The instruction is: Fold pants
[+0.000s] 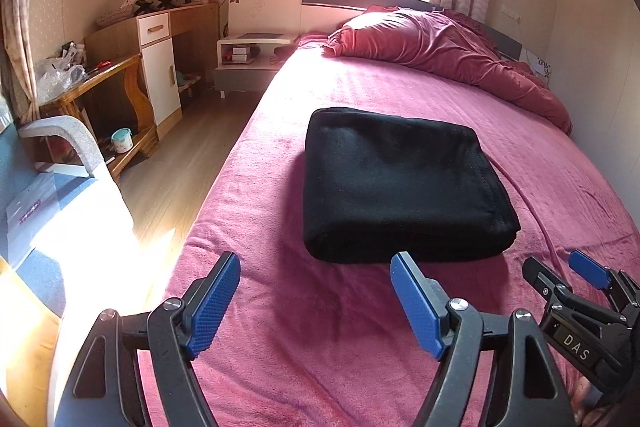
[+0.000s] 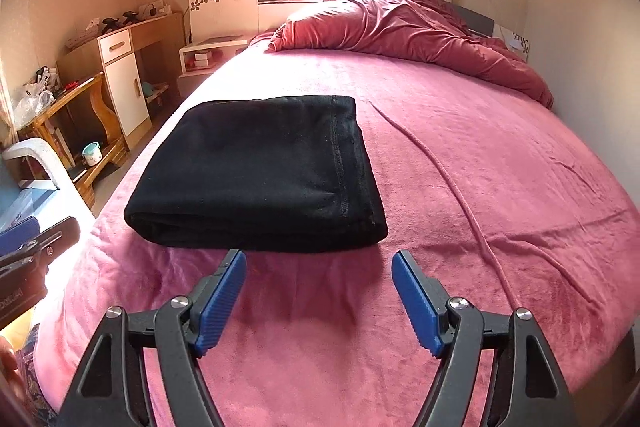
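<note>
Black pants lie folded into a thick rectangle on the pink bedspread; the right wrist view shows the same pants from the other side. My left gripper hovers just short of the bundle's near edge, open, with nothing between its blue pads. My right gripper is open too and holds nothing, its tips close to the near fold. In the left wrist view the right gripper shows at the lower right. A black part of the left gripper shows at the left edge of the right wrist view.
A rumpled red duvet lies at the head of the bed. Left of the bed are wood floor, a white nightstand, a wooden desk with a white cabinet and a grey chair arm. A wall runs along the right.
</note>
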`<state>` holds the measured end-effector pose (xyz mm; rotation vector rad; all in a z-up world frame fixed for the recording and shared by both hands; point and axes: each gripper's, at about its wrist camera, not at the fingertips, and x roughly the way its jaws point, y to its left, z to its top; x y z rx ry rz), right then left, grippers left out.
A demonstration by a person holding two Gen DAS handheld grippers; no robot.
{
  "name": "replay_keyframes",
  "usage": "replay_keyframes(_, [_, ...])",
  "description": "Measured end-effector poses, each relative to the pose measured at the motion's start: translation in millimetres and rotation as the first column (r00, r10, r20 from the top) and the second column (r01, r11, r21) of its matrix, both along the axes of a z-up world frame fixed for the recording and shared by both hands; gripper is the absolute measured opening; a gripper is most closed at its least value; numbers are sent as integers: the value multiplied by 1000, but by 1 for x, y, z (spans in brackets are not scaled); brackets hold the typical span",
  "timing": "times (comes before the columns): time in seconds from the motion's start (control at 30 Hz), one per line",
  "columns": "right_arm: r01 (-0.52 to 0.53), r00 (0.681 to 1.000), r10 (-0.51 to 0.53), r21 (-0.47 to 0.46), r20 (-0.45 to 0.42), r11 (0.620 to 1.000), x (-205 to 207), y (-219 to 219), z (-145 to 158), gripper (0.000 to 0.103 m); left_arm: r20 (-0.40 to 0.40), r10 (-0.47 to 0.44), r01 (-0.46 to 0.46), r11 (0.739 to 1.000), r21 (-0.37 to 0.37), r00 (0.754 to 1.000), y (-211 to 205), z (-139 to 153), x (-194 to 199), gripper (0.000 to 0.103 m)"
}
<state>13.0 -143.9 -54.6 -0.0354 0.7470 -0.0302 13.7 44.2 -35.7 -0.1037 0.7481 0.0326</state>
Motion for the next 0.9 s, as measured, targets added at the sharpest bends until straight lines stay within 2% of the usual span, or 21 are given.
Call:
replay_keyframes(0.3, [27,1000,-27,4,12,1000,-7,-6,0,76,24,-5,4,999,35,1000,-9,3,-8,79])
replay_keyframes(0.9, [26,1000,-26,-5,12,1000,-8,-2,0,76,30,-10,9,1000,23,999,-12,5,-11,79])
